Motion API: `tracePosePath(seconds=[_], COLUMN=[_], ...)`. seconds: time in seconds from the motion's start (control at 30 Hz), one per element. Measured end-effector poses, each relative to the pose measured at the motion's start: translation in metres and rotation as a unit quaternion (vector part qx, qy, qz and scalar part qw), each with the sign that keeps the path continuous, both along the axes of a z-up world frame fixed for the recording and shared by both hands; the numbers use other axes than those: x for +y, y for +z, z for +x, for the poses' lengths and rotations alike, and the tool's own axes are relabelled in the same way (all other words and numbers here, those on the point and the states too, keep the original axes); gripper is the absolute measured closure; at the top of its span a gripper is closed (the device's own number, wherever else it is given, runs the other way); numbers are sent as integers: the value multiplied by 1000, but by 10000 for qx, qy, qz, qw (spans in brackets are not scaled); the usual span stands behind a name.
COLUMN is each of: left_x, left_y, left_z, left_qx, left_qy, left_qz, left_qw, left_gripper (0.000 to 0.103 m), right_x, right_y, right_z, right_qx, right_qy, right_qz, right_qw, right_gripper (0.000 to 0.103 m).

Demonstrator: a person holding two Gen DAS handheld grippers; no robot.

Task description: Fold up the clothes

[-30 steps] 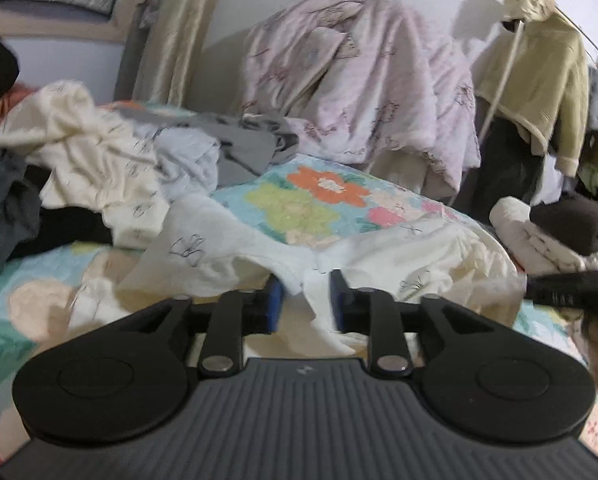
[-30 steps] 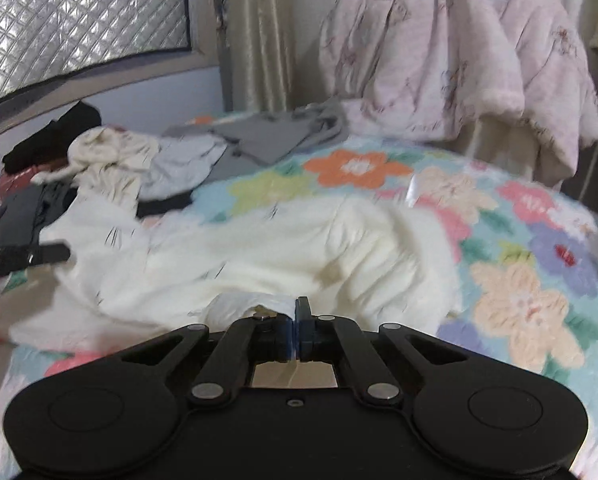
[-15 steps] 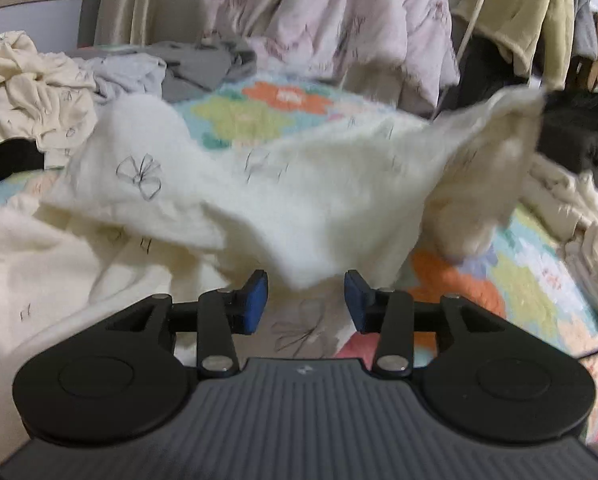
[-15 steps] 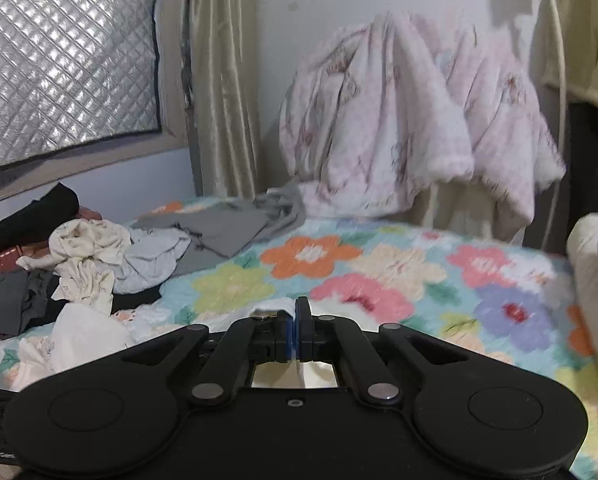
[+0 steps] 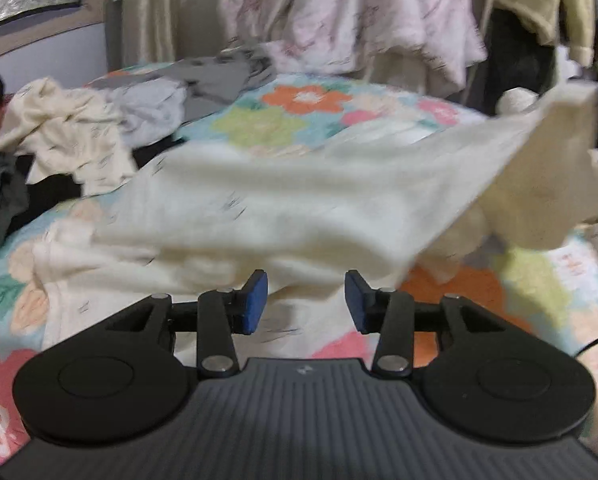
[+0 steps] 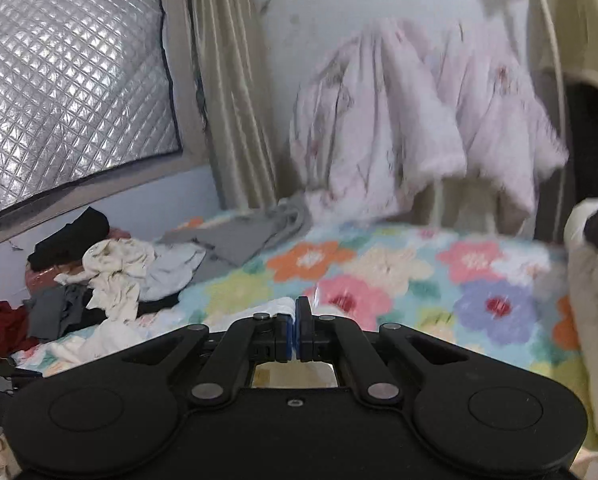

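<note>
A cream garment [image 5: 299,208] stretches across the floral bedspread [image 5: 283,120], blurred by motion. Its right end is lifted high toward the right edge of the left wrist view. My left gripper [image 5: 306,300] hovers just in front of the garment's near edge. Its jaws are opening, and the blue pads [image 5: 255,300] press on nothing; cloth lies only below and beyond them. My right gripper [image 6: 297,330] is shut, with a bunch of the cream garment [image 6: 273,310] caught at its pads. The rest of the garment hangs out of sight beneath it.
A heap of mixed clothes [image 5: 71,140] and grey garments [image 5: 219,80] covers the bed's far left. A pink blanket [image 5: 339,12] hangs at the back, and a pale jacket [image 5: 559,8] at the right. A quilted silver panel [image 6: 59,80] covers the window.
The left jaws have spread and released the cream garment. The right gripper has risen, still shut on the cloth, so the garment's right end is lifted off the bed.
</note>
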State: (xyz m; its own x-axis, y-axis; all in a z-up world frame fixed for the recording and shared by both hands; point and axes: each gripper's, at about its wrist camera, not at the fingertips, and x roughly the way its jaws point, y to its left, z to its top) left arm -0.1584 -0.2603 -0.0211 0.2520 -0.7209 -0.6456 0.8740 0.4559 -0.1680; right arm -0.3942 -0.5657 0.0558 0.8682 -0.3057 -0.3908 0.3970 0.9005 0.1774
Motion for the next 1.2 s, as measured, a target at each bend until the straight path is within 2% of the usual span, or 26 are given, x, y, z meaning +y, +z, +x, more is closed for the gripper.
tracePosePath(seconds=[0.03, 0.1, 0.17, 0.3, 0.37, 0.43, 0.53, 0.6, 0.67, 0.77, 0.8, 0.9, 0.93, 0.97, 1.03, 1.13, 1.2], left_x=[-2, -6, -3, -6, -14, -23, -42, -55, -68, -87, -88, -82, -78, -73, -64, -47, -35], left_y=[7, 28, 54, 80, 77, 69, 52, 42, 31, 10, 5, -8, -9, -10, -12, -19, -22], left_z=[-3, -9, -13, -18, -25, -35, -42, -48, -53, -54, -52, -49, -52, -55, -61, -56, -50], left_qx=[69, -124, -334, -734, -898, -901, -433, -579, -788, -975, -877, -506, -549, -624, -647, 98, 561], left_qy=[-266, -750, -966, -916, -931, -822, -478, -349, -288, -110, -14, 59, 66, 79, 126, 470, 812], left_qz=[163, 584, 709, 493, 306, 125, -181, -247, -179, 118, 175, 229, 231, 231, 197, 51, -128], left_qw=[9995, 9954, 9922, 9919, 9911, 9925, 9978, 9974, 9963, 9951, 9960, 9984, 9982, 9978, 9976, 9988, 9950], left_gripper=[53, 53, 53, 46, 45, 44, 42, 41, 34, 33, 33, 33, 33, 33, 33, 33, 33], right_x=[-3, -3, 2, 4, -1, -8, -19, -33, -48, -60, -61, -65, -65, -65, -60, -50, -38], right_y=[0, 1, 2, 6, 12, 22, 42, 57, 63, 49, 40, 12, 4, -4, -17, -27, -27], right_z=[-1, -5, -6, -12, -14, -15, -24, -35, -39, -34, -33, -33, -31, -29, -20, -2, 3], right_qx=[-75, -202, -98, -149, -240, -340, -482, -538, -309, 483, 737, 1100, 1191, 1285, 1528, 2004, 2197], right_qy=[22, 183, 325, 461, 491, 483, 441, 485, 791, 1225, 1326, 1621, 1739, 1857, 2107, 2351, 2666], right_qz=[92, 98, -48, -118, -120, -235, -461, -457, -244, -21, 57, 461, 554, 631, 561, 413, 194], right_qw=[9999, 9996, 9994, 9988, 9984, 9980, 9968, 9963, 9961, 9913, 9884, 9795, 9760, 9721, 9639, 9502, 9382], right_gripper=[102, 102, 102, 102, 102, 102, 102, 102, 102, 99, 97, 91, 84, 73, 63, 61, 59])
